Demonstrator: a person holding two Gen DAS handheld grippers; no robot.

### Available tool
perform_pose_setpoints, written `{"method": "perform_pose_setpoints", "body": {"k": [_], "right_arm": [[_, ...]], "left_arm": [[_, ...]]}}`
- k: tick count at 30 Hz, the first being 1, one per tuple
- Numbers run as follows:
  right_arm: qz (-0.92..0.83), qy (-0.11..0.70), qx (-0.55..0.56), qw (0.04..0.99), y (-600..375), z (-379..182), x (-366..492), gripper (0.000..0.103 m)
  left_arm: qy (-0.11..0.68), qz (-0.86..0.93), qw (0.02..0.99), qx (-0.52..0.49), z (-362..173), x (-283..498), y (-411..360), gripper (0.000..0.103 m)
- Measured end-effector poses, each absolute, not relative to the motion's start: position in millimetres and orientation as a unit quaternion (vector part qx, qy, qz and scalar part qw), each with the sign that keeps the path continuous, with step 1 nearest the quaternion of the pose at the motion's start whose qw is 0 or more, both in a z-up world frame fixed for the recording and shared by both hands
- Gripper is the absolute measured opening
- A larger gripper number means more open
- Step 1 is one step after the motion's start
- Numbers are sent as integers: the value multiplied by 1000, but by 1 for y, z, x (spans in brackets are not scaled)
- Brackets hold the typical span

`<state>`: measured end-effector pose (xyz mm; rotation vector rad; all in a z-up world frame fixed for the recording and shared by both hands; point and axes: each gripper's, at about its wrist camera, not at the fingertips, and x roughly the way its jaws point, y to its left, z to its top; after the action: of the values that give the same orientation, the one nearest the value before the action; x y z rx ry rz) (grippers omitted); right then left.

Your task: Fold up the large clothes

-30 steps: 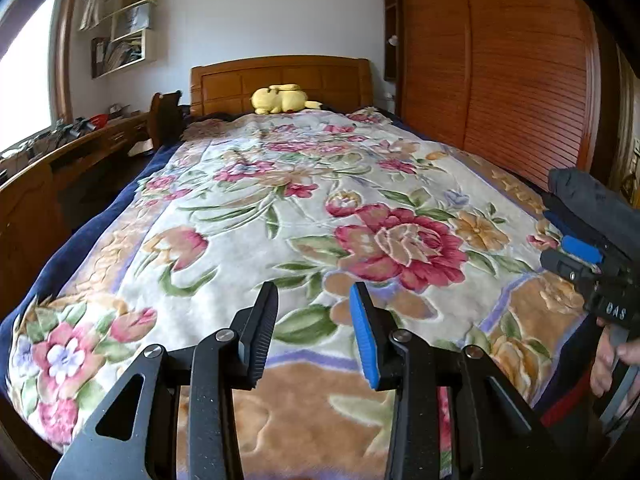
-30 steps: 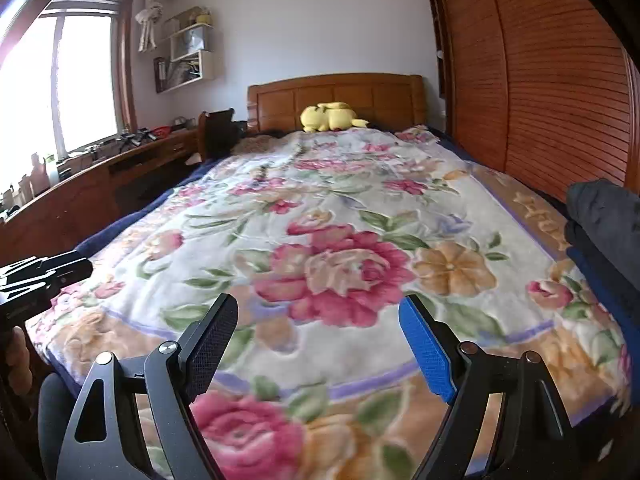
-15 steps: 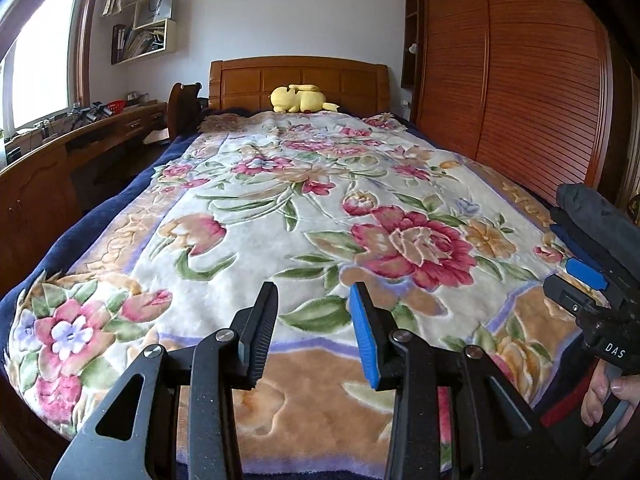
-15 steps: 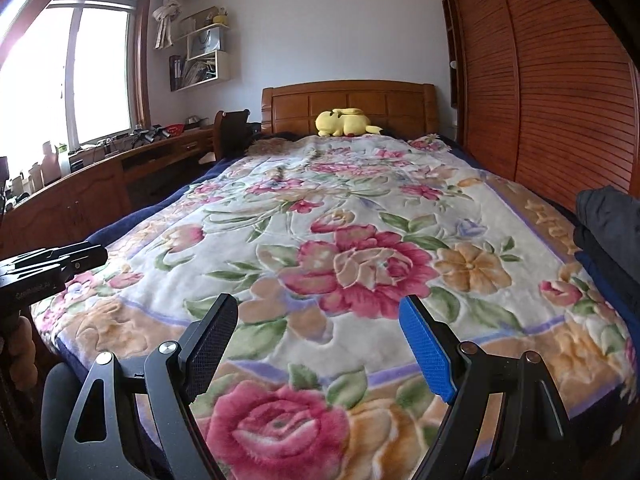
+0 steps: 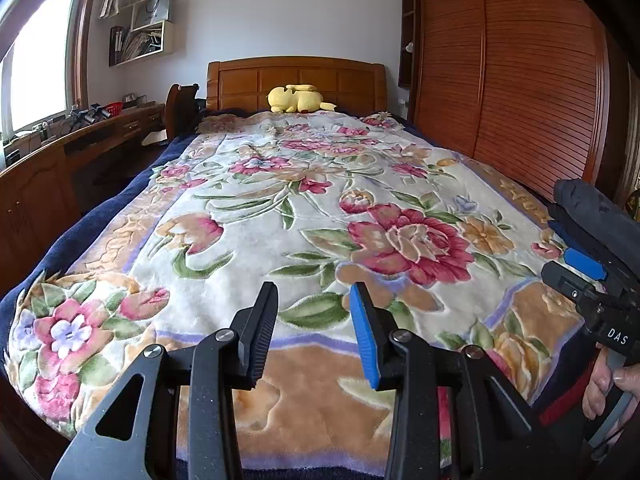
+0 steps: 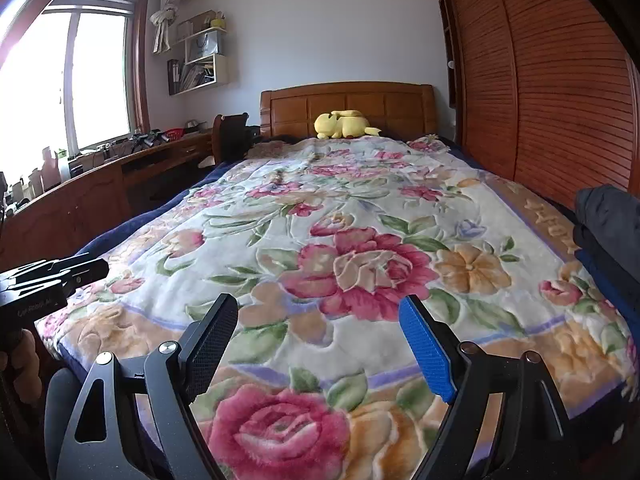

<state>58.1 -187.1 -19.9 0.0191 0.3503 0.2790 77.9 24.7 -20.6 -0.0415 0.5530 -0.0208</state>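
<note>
Dark clothes point(image 6: 612, 232) lie stacked at the bed's right edge, on the floral blanket point(image 5: 320, 208). Left claw point(image 5: 314, 330) hovers above the foot of the bed, jaws partly apart, holding nothing. Right claw point(image 6: 320, 344) gapes wide, likewise empty. Yellow plush point(image 6: 344, 124) sits against the headboard.

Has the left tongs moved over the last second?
Yes. The left tongs pulled back and tilted up: the wooden headboard sits lower in its view, and the floral blanket's near edge now shows.
</note>
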Motion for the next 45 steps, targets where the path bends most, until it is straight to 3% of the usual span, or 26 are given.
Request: {"method": "perform_pose_setpoints", "body": {"k": [45], "right_arm": [[137, 170, 18, 976, -187, -20, 60, 84]], "left_arm": [[259, -16, 966, -17, -17, 67, 15, 38]]}}
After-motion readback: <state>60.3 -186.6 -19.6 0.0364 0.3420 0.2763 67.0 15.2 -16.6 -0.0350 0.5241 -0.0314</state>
